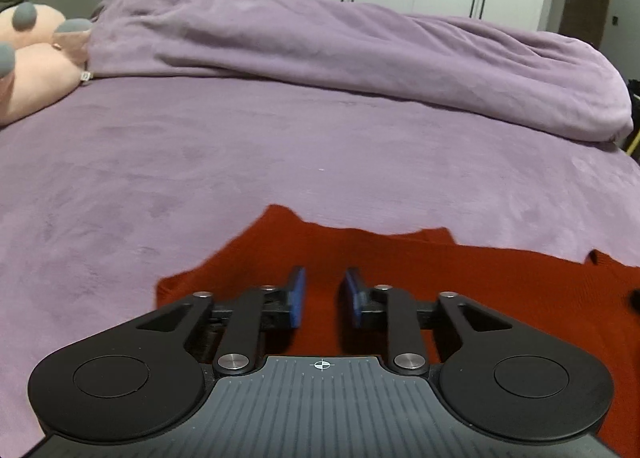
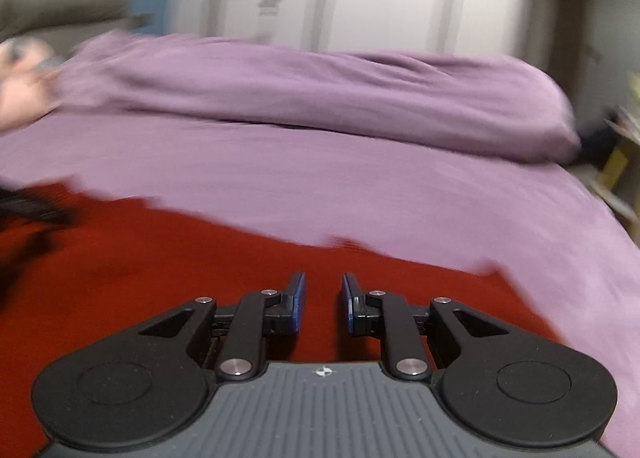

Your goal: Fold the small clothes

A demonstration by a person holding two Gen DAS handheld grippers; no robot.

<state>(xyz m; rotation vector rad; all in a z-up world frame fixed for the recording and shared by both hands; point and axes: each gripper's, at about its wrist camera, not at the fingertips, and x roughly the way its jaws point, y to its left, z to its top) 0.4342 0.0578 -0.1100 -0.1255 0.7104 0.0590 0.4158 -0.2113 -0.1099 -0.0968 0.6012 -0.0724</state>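
**Both grippers slightly parted over the red garment, nothing in either**

A red garment (image 1: pixel 400 270) lies spread on the bed (image 1: pixel 200 162), on the purple bed cover, near the edge closest to the person. Its far edge runs uneven across the cover, with small peaks standing out of the outline. Farther back a rumpled purple duvet (image 1: pixel 360 58) is heaped across the bed, and a pink plush toy (image 1: pixel 32 70) sits at the left.

The left hand-held gripper (image 1: pixel 322 298) points down over the left part of the cloth. Its blue pads (image 1: pixel 298 296) stand a little apart, with red fabric showing through the gap and none caught between them. The right hand-held gripper (image 2: pixel 323 304) hangs over the right part of the same garment (image 2: pixel 160 258), jaws likewise narrowly parted and empty. The right wrist view is blurred, so finer detail of the cloth there cannot be read.

Judging from this, the step in hand is either the letting go of the cloth or the lead-in to a fresh grasp; the pictures do not settle which. The garment looks laid out rather than folded into a compact shape, so most of the folding seems yet to be done.

The next move calls for each gripper to find an edge or corner, pinch only the layer meant to travel, and carry both sides evenly so the fold lands square.
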